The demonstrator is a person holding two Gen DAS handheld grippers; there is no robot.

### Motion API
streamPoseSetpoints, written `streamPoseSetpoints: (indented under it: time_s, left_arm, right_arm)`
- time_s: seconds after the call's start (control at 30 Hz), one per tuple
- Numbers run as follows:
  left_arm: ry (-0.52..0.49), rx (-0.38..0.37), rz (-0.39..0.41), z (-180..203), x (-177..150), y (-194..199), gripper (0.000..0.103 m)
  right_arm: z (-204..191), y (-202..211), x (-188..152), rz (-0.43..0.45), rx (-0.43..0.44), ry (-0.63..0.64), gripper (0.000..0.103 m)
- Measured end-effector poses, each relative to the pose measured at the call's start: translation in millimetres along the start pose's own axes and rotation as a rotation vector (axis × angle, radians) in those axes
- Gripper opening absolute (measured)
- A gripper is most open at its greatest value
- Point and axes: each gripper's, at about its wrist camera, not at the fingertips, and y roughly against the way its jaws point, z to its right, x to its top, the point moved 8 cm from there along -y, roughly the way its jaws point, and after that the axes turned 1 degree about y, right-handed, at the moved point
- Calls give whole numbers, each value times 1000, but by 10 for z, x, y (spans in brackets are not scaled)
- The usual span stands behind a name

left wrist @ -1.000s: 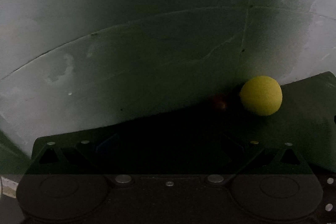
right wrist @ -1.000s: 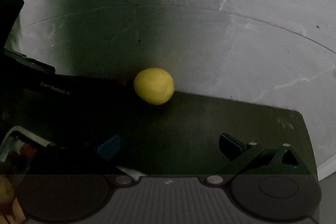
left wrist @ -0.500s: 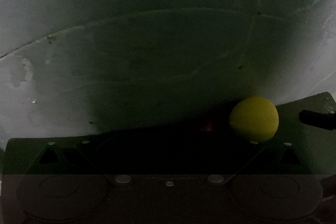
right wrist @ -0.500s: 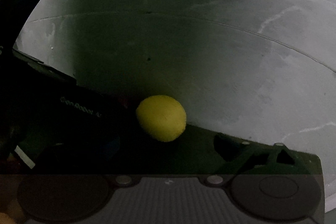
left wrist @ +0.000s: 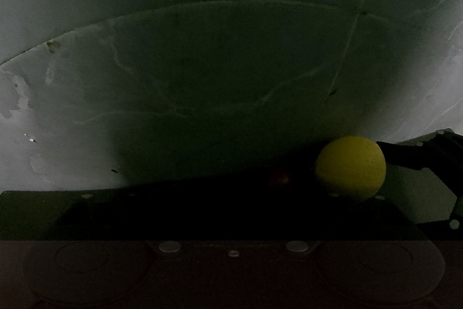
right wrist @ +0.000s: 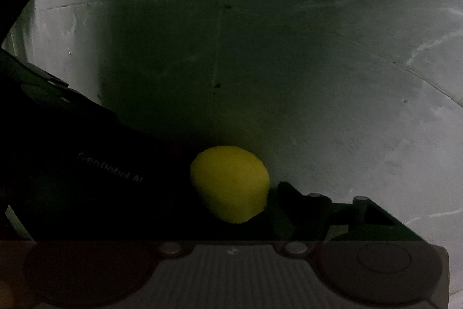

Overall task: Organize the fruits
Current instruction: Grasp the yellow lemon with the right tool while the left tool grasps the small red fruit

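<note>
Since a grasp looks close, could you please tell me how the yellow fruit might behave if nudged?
The yellow fruit, probably a lemon, looks rounded, so it would likely roll on the dark mat. Its skin appears matte and faintly pitted, suggesting reasonable grip. Weight and firmness cannot be judged.

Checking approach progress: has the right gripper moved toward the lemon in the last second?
Yes. In the right wrist view the lemon now sits larger, beside the finger; the mat's edge dropped.

in the left wrist view the lemon (left wrist: 350, 166) sits lower right on a dark mat (left wrist: 411, 193), the tiled floor (left wrist: 202, 62) behind. in the right wrist view it lies low centre, another gripper body (right wrist: 86, 164) to its left.
</note>
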Motion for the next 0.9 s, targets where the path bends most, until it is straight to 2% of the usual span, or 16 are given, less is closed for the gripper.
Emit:
streamPoseSetpoints:
  time_s: [0.07, 0.37, 0.57, 0.77, 0.9]
  left_arm:
    - [2, -3, 0, 3, -8, -2, 85]
    - [-13, -19, 11, -23, -21, -24, 80]
    - [-26, -34, 8, -10, -31, -47, 74]
    - [-43, -49, 9, -6, -45, -90, 62]
    - [-52, -51, 8, -8, -53, -102, 50]
  right_arm:
    - [-19, -18, 6, 4, 10, 4, 65]
    - [-20, 18, -46, 16, 25, -5, 64]
    - [-15, 76, -102, 12, 24, -23, 64]
    - [5, 52, -129, 15, 23, -35, 64]
    - [-5, 50, -139, 21, 25, -40, 64]
